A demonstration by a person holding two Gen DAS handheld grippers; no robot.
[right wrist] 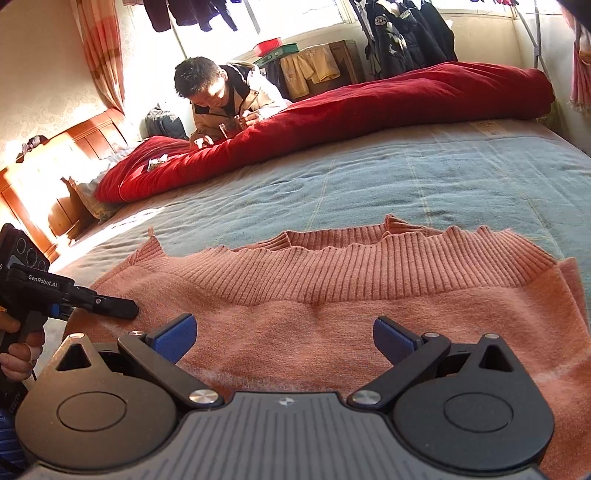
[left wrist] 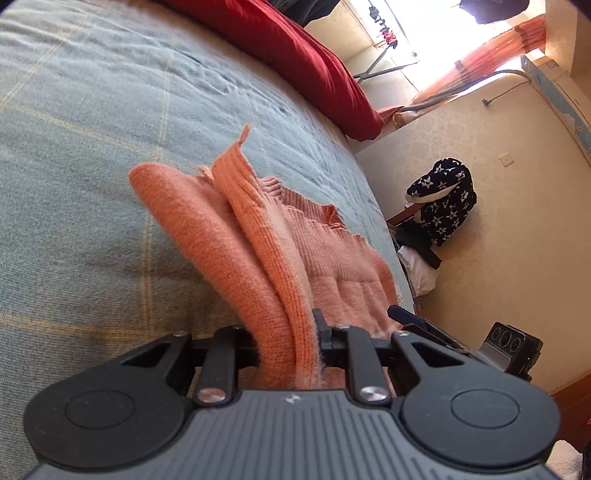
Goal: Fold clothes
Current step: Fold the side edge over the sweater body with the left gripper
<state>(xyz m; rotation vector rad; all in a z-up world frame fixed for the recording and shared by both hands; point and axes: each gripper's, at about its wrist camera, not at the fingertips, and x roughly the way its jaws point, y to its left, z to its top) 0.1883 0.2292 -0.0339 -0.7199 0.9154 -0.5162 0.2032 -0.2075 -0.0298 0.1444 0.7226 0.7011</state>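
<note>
Blue bed (right wrist: 443, 177) | left gripper (right wrist: 125, 308) (marked "GenRobot.AI") pinching orange sweater (right wrist: 332, 317) | right gripper (right wrist: 284, 334) released

Blown-out daylight from the window (left wrist: 443, 33); sharp frames, edges fisheye-bent.

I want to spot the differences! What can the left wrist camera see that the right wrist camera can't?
Only the left view shows the star-patterned bag by the wall and the left gripper shut on a lifted fold of the orange sweater. Only the right view shows a person leaning over the bed and the right gripper open. Both show the sweater, the red quilt and the blue-green bedspread.
</note>
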